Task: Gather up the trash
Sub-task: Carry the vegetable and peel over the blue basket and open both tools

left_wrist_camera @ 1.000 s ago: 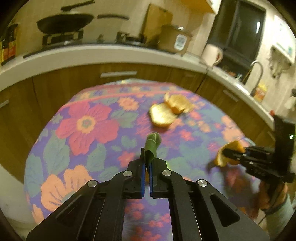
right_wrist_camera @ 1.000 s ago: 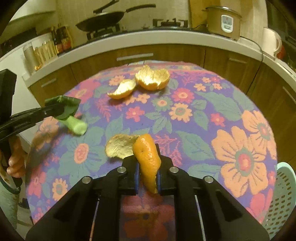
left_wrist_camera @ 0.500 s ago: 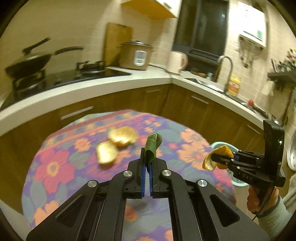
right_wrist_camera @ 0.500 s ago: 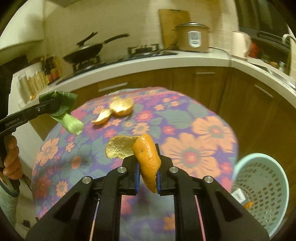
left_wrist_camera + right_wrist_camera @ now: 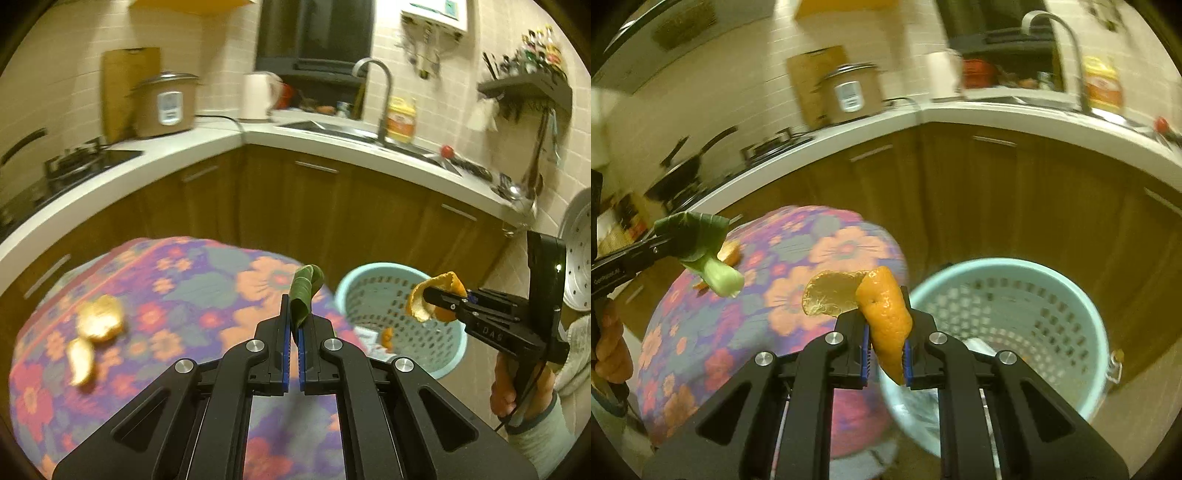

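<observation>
Orange peel is clamped upright in the right gripper, nearer to & almost over the basket rim, while the veg scrap is pinched in the left gripper w/ table edge below, basket ahead-right.

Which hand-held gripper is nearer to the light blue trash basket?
Right. The right hand-held gripper, shut on orange peel, is at the basket's near rim. The left hand-held gripper, shut on a green vegetable scrap, is over the flowered table beside it.
</observation>
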`<control>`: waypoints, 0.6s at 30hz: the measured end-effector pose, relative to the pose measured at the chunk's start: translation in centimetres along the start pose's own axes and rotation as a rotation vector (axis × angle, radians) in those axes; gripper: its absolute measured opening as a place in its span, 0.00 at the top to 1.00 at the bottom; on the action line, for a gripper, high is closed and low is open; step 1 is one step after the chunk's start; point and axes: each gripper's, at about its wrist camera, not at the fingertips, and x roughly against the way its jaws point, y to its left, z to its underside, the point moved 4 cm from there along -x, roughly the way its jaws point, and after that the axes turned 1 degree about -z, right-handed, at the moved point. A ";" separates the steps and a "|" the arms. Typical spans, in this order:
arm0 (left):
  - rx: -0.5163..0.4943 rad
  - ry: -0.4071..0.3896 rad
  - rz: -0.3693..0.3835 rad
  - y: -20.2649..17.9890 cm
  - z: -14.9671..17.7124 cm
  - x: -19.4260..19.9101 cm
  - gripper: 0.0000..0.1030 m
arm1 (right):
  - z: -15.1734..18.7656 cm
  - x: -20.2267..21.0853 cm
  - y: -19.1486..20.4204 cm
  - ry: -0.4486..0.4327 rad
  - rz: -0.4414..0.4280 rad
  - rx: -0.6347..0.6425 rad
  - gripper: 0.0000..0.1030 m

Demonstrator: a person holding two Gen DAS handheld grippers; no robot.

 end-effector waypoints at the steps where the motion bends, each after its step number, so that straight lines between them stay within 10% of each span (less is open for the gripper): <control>1: -0.008 0.009 0.012 -0.7 -0.2 -0.7 0.99 | 0.1 0.1 -1.0 0.001 0.013 -0.016 0.90; 18: -0.074 0.211 0.179 -11.3 1.3 -13.0 0.97 | 4.1 -3.4 -11.4 0.149 0.154 -0.295 0.88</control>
